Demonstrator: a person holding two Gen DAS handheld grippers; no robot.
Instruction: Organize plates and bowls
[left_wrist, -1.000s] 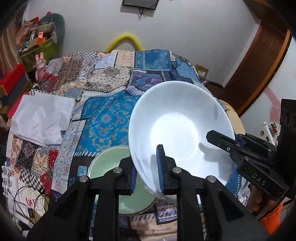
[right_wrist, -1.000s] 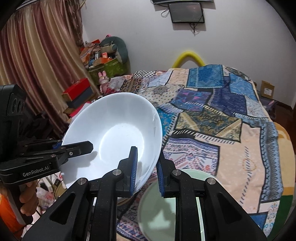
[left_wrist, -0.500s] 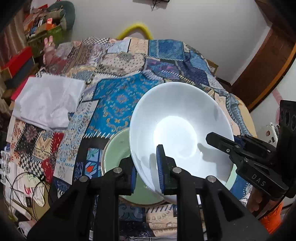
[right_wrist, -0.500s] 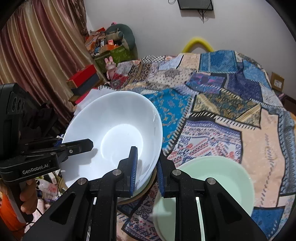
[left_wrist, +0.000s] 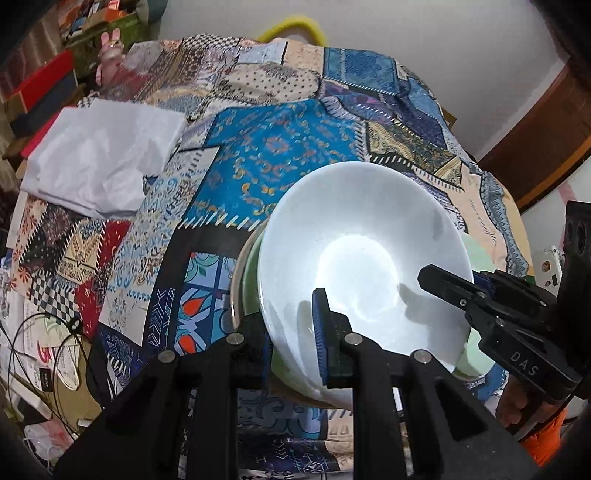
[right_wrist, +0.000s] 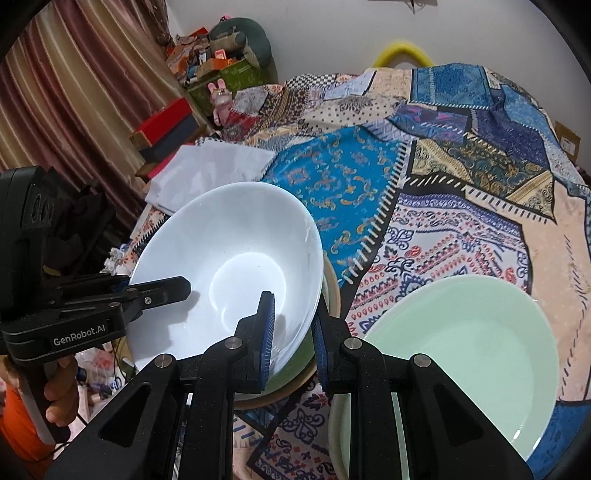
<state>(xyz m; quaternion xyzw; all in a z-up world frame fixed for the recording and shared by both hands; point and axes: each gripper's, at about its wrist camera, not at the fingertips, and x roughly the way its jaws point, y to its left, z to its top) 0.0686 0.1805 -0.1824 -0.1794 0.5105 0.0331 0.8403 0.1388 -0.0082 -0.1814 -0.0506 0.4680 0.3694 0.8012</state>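
Observation:
Both grippers hold one large white bowl (left_wrist: 354, 251) by opposite rims. My left gripper (left_wrist: 293, 332) is shut on its near rim, and the right gripper's fingers (left_wrist: 454, 288) clamp its right side. In the right wrist view my right gripper (right_wrist: 293, 332) is shut on the bowl (right_wrist: 229, 266), and the left gripper's fingers (right_wrist: 162, 290) grip its left rim. The bowl sits low over a green bowl with a tan rim (right_wrist: 295, 373), also in the left wrist view (left_wrist: 247, 280). A pale green plate (right_wrist: 461, 350) lies to the right on the patchwork cloth.
The patchwork cloth (left_wrist: 280, 147) covers the table. A folded white cloth (left_wrist: 99, 155) lies at the left. Cables and clutter (left_wrist: 48, 347) sit off the table's left edge. Boxes and a toy rabbit (right_wrist: 219, 99) stand by the curtain.
Both grippers have lowered the white bowl toward the table, and it now sits down over the green bowl. The pale green plate has come into fuller view at the right.

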